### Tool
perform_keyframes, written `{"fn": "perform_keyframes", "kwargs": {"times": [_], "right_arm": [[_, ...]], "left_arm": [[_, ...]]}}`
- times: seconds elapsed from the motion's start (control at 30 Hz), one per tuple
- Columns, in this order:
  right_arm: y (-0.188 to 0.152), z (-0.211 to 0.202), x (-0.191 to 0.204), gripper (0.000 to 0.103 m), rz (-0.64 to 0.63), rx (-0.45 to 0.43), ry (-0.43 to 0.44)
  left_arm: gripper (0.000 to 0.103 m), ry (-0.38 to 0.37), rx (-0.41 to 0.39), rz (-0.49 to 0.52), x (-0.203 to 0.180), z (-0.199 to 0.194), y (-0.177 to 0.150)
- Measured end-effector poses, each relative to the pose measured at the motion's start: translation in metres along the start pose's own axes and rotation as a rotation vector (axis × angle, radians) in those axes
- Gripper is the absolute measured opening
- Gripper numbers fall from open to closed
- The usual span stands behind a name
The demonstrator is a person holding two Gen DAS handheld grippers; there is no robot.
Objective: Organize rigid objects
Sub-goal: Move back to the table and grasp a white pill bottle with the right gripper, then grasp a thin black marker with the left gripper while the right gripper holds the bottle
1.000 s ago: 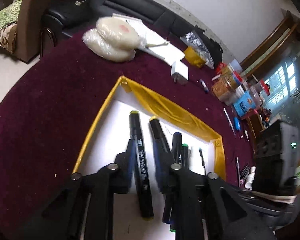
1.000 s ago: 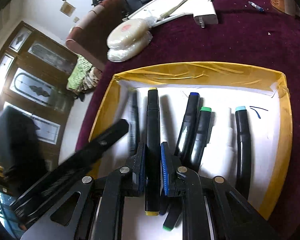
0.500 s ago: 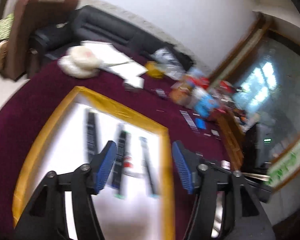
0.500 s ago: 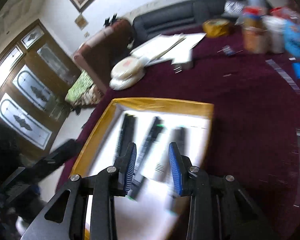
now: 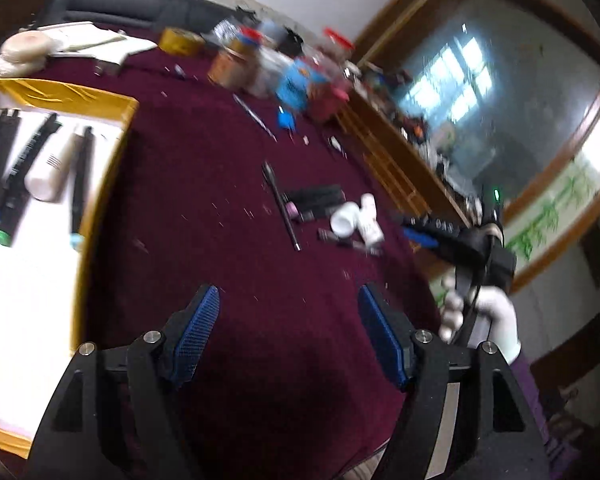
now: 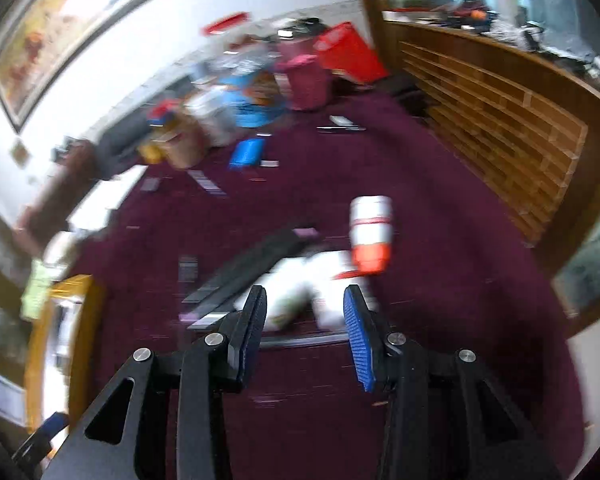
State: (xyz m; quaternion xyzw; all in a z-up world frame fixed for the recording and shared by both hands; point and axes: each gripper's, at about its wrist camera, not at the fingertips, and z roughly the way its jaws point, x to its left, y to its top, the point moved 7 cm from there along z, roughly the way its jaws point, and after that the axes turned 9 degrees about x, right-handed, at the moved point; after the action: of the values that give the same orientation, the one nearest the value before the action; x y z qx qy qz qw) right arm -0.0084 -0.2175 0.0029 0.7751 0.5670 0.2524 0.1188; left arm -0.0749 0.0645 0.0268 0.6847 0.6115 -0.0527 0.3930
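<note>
My left gripper [image 5: 288,334] is open and empty above the maroon tablecloth [image 5: 204,184]. To its left lies the yellow-rimmed white tray [image 5: 112,168] with several black markers [image 5: 16,172] and a white tube [image 5: 50,174]. A heap of loose items lies ahead on the right: a black pen [image 5: 281,208], black markers [image 5: 314,200], white bottles [image 5: 354,220]. My right gripper [image 6: 304,330] is open and empty, just short of that heap: a white bottle with an orange end [image 6: 371,232], a blurred white bottle [image 6: 304,280], black markers [image 6: 252,268]. The right gripper also shows in the left wrist view [image 5: 424,234].
Jars and coloured containers [image 5: 260,64] crowd the far table edge, with a blue item [image 5: 285,120] and papers [image 5: 96,42] nearby. A wooden slatted cabinet [image 6: 492,120] runs along the right. The tray rim [image 6: 40,328] shows at the right wrist view's left.
Both grippers left the tray and swung right toward the loose heap. Both jaws opened wider; the markers they straddled stay in the tray.
</note>
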Motion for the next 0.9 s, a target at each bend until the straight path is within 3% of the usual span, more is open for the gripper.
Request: {"fn": "perform_keyframes", "kwargs": {"times": [0.17,0.33,0.43,0.53,0.67,0.77,0.9], "right_arm": [[0.02,0.025,-0.028,0.036,0.057,0.027,0.017],[0.014,0.056,-0.015,0.032,-0.021,0.11,0.025],[0.008,0.058,-0.007,0.031,-0.045,0.1,0.011],[-0.003,0.055,-0.002,0.031,-0.02,0.113,0.076],[-0.008,0.055,-0.006,0.031,0.049,0.028,0.094],[-0.008,0.062,-0.015,0.031,0.139,-0.011,0.191],[-0.01,0.062,-0.016,0.03,0.138,-0.046,0.213]], "left_arm": [[0.071,0.041,0.034,0.038,-0.018,0.012,-0.012],[0.071,0.079,0.03,0.026,-0.017,0.011,-0.009],[0.071,0.089,0.035,0.021,-0.013,0.014,-0.008],[0.071,0.122,0.043,0.03,-0.009,0.02,-0.003],[0.071,0.218,0.081,0.1,-0.011,0.045,0.013],[0.071,0.265,0.104,0.169,-0.02,0.071,0.029],[0.07,0.321,0.145,0.216,-0.021,0.114,0.046]]}}
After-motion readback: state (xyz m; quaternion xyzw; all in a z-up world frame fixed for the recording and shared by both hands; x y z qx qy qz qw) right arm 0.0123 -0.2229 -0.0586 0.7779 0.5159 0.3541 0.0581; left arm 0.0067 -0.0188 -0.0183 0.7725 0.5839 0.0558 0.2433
